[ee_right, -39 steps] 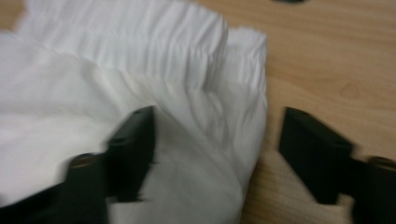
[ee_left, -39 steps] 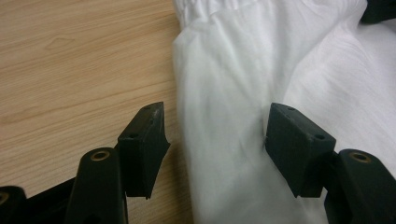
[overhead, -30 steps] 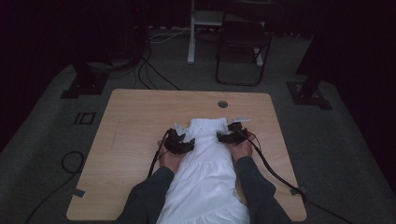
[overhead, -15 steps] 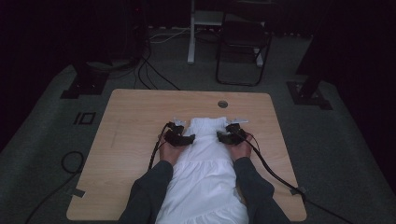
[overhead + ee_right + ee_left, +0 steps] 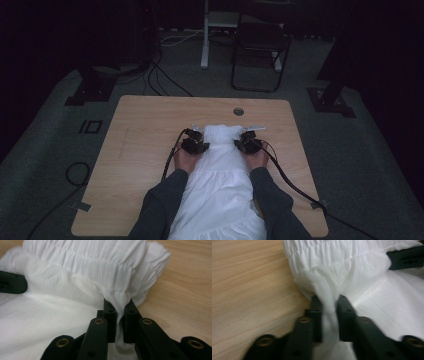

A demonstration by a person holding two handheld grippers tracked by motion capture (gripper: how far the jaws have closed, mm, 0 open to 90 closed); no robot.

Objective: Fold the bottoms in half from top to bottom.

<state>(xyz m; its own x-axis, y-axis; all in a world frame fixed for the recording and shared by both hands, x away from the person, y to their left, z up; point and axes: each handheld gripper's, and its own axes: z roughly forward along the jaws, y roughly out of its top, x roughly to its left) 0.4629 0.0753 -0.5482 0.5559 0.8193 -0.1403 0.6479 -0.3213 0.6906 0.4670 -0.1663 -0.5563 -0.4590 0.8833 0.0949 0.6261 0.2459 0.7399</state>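
Dim room, dark walls at the back lost in shadow. Grey carpet floor (image 5: pixel 370 165) all around. Light wooden table (image 5: pixel 150 140) in the middle, rounded corners, round cable hole (image 5: pixel 238 111) near its far edge. Black folding chair (image 5: pixel 260 50) behind the table, beside a white stand leg (image 5: pixel 205 40). Two black floor base plates, one far left (image 5: pixel 92 90), one far right (image 5: pixel 331 100), each bearing a dark upright. Loose black cables (image 5: pixel 160 80) run over the carpet behind the table; another cable loops on the floor at left (image 5: pixel 75 172). Small square marking (image 5: pixel 91 126) on the carpet left of the table. Tape strips at the table's near corners (image 5: pixel 80 205).
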